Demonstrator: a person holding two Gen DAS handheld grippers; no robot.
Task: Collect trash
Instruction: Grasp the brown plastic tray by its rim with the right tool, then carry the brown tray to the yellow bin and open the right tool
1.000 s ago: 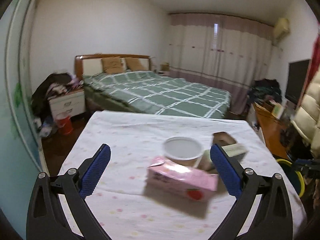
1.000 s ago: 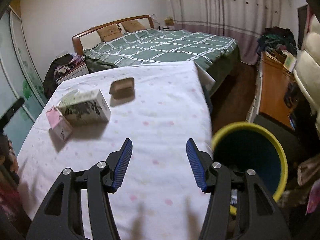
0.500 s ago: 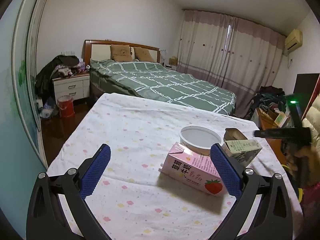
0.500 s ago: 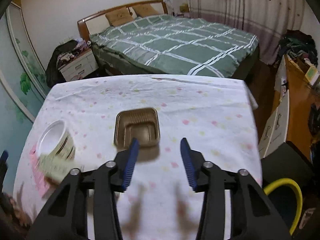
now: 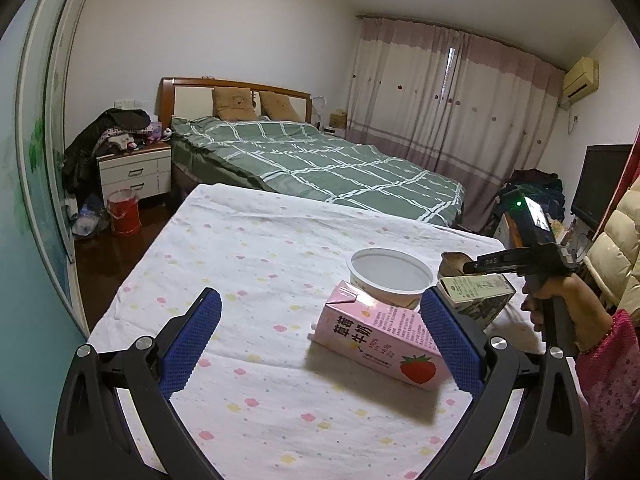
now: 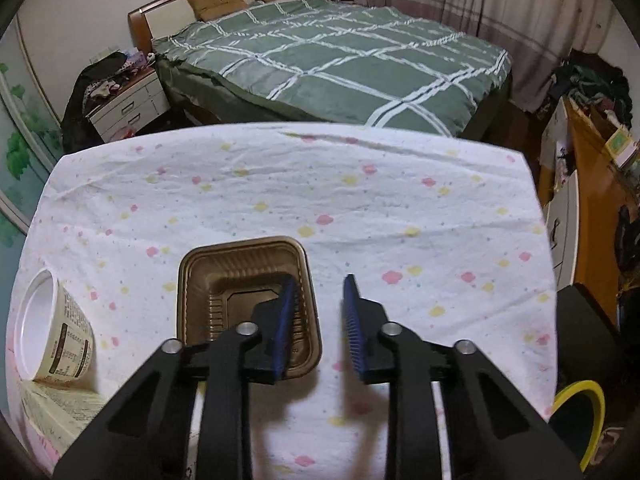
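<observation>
A brown plastic tray (image 6: pixel 240 280) lies on the floral tablecloth (image 6: pixel 360 208). My right gripper (image 6: pixel 320 280) points down at it and its jaws are closing: the left finger sits inside the tray, the right finger outside its right wall, with a gap still showing. A pink strawberry milk carton (image 5: pixel 380 340) lies on its side, and behind it stand a white paper cup (image 5: pixel 390 276) and a green-printed carton (image 5: pixel 476 296). My left gripper (image 5: pixel 320 300) hovers wide open just before the pink carton, holding nothing. In the left wrist view a hand (image 5: pixel 560 296) holds the right gripper (image 5: pixel 470 267) over the tray (image 5: pixel 452 258).
A yellow-rimmed bin (image 6: pixel 580 412) stands on the floor off the table's right edge. The white cup (image 6: pixel 52 328) and green carton (image 6: pixel 52 412) sit left of the tray. A green plaid bed (image 5: pixel 320 168) lies beyond the table, and a wooden cabinet (image 6: pixel 592 200) to the right.
The right gripper swung left from beside the bin to the brown tray, dropped lower and narrowed its jaws around the tray's wall. The left gripper stayed almost in place, still open.
</observation>
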